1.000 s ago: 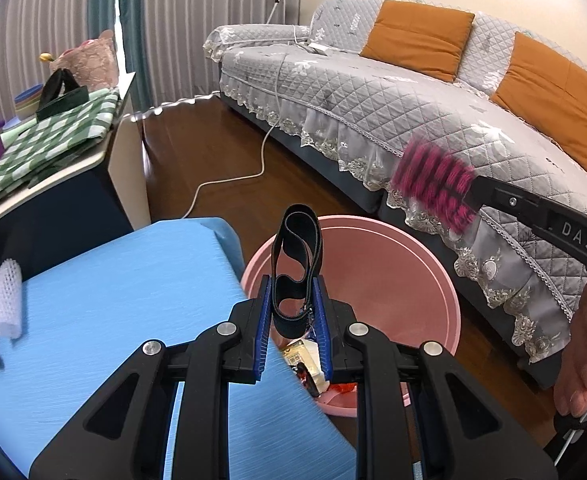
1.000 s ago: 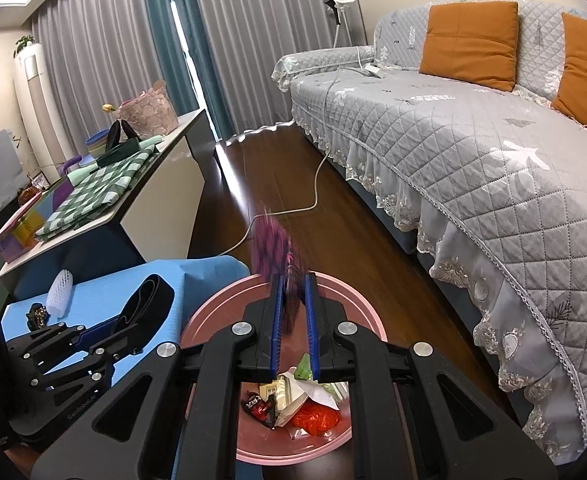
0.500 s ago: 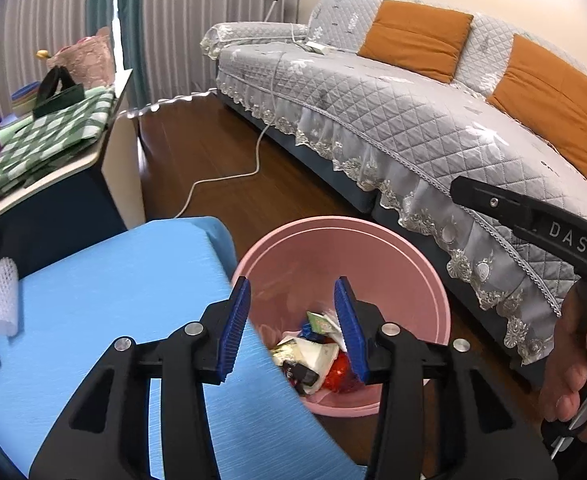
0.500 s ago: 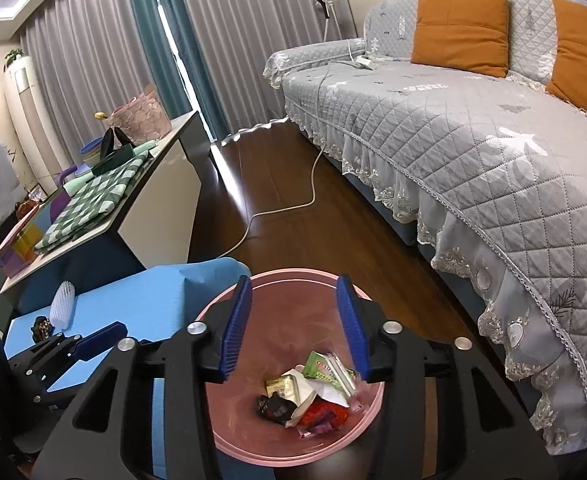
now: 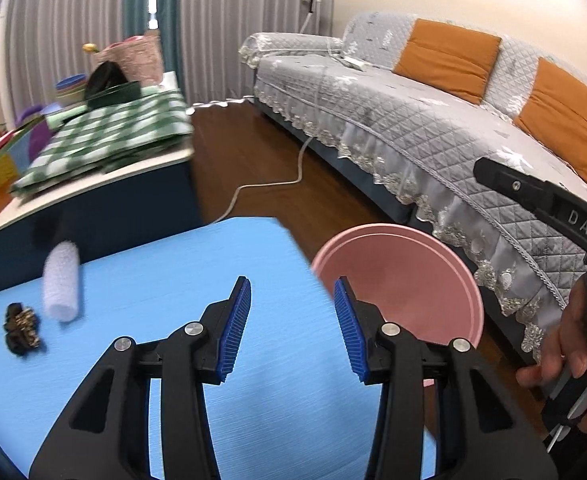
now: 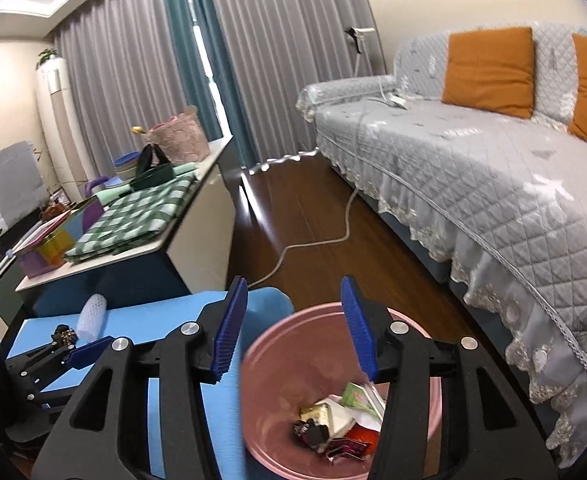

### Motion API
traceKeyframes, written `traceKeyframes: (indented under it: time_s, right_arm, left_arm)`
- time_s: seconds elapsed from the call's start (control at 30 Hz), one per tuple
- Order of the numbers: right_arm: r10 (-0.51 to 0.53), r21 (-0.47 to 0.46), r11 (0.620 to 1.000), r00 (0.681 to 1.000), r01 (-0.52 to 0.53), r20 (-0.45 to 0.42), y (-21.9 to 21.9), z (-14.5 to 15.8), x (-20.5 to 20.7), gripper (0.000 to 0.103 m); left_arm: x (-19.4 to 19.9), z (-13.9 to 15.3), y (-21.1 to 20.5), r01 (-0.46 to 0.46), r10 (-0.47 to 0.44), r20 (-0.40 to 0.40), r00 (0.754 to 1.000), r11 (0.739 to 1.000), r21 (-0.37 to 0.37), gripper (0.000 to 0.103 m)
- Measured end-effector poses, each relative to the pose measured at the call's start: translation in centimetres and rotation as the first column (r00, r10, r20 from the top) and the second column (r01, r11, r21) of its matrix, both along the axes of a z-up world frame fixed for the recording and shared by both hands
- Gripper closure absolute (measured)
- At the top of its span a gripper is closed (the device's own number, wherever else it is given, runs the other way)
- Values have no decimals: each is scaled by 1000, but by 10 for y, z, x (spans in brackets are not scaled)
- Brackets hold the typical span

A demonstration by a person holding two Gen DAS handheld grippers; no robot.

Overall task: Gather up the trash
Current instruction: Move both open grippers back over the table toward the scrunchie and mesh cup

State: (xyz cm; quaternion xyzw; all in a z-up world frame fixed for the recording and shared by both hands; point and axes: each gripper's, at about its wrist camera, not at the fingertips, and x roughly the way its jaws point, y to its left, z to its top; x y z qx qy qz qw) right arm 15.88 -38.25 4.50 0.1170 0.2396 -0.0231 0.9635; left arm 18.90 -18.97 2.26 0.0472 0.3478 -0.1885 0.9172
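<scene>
My left gripper (image 5: 291,292) is open with nothing between its blue pads, hanging over the blue table (image 5: 165,280) near its right corner. On the table's left lie a white foam net sleeve (image 5: 61,288) and a small dark hair tie (image 5: 21,330). The pink bin (image 5: 397,276) stands on the floor just right of the table. My right gripper (image 6: 293,284) is above the bin (image 6: 277,360), its jaws opening and empty. Wrappers and other trash (image 6: 341,428) lie in the bin's bottom. The foam sleeve (image 6: 91,316) and the hair tie (image 6: 65,336) also show there.
A grey quilted sofa (image 5: 433,128) with orange cushions runs along the right. A white cable (image 5: 269,188) trails over the wooden floor. Behind the blue table, a low cabinet (image 6: 197,240) carries a green checked cloth, bowls and a pink basket. A hand (image 5: 573,340) holds the right gripper.
Both grippers have opened. The black band left the left gripper and the pink-black item left the right one. Both hands drew back and leftward from the bin toward the table.
</scene>
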Motion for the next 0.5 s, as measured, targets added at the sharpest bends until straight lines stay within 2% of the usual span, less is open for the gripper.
traceKeyframes:
  time_s: [0.5]
  right_arm:
    - [149, 1, 989, 988, -149, -50, 90, -7, 25, 53]
  left_arm:
    - [1, -15, 112, -163, 163, -10, 987, 987, -3, 60]
